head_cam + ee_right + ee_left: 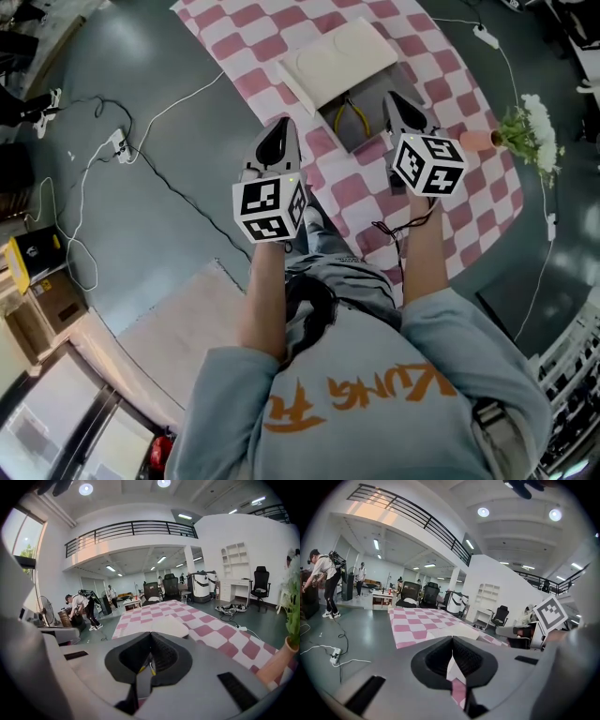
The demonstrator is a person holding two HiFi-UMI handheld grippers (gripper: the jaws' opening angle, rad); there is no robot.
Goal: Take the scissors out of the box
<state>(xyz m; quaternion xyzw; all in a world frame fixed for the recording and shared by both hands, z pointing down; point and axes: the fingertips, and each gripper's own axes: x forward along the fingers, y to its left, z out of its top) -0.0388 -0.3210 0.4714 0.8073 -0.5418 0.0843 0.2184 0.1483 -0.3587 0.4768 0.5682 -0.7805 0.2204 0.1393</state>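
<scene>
The left gripper [277, 137] has its jaws drawn together at the tips with nothing between them, and it hovers over the pink-and-white checked cloth [441, 56] just left of the box [367, 133]. The right gripper [401, 103] is likewise closed and empty, poised at the box's right edge. The scissors [354, 114], with yellow handles, lie inside the open grey box, between the two grippers. The cream lid [339, 58] rests beyond it. A vase of white flowers [530, 131] stands well to the right.
</scene>
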